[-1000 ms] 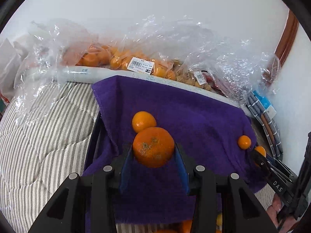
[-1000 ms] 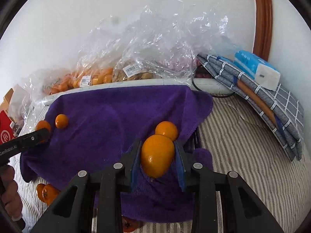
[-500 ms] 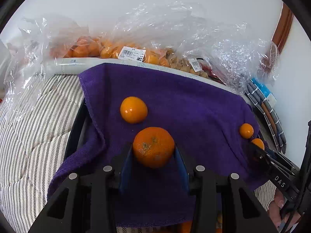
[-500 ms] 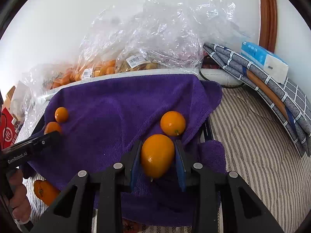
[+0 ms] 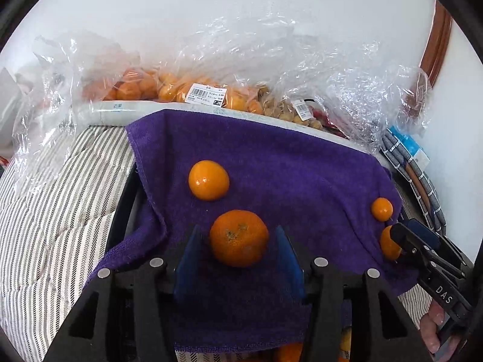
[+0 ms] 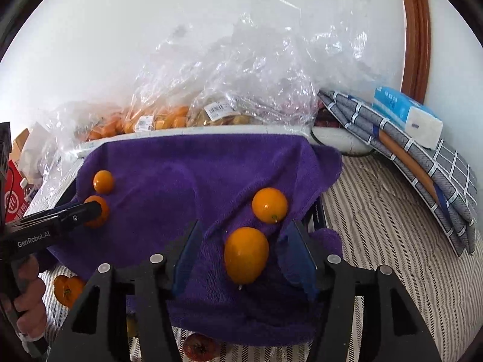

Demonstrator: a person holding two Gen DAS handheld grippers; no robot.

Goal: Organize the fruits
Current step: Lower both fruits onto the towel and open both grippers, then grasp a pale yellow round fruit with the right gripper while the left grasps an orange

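A purple towel [image 5: 286,166] [image 6: 196,175] is draped over a dark crate. In the left wrist view a speckled mandarin [image 5: 238,236] lies on the towel between the blue pads of my left gripper [image 5: 238,232]. Its jaws are opening, with a gap on each side of the fruit. A smoother orange [image 5: 208,180] lies just beyond. In the right wrist view an oval orange fruit [image 6: 246,255] rests on the towel inside my right gripper [image 6: 246,229], whose jaws are also opening and clear of it. A round orange [image 6: 269,205] sits behind it.
Clear plastic bags of fruit [image 5: 181,90] [image 6: 169,117] line the back wall. A folded checked cloth [image 6: 422,163] and a blue tissue pack [image 6: 404,117] lie at the right on striped bedding [image 5: 45,211]. Loose reddish-orange fruits [image 6: 68,289] lie below the towel's front edge.
Both grippers have parted their pads from the fruit they were shut on. The mandarin and the oval fruit now lie on the towel between the jaws.
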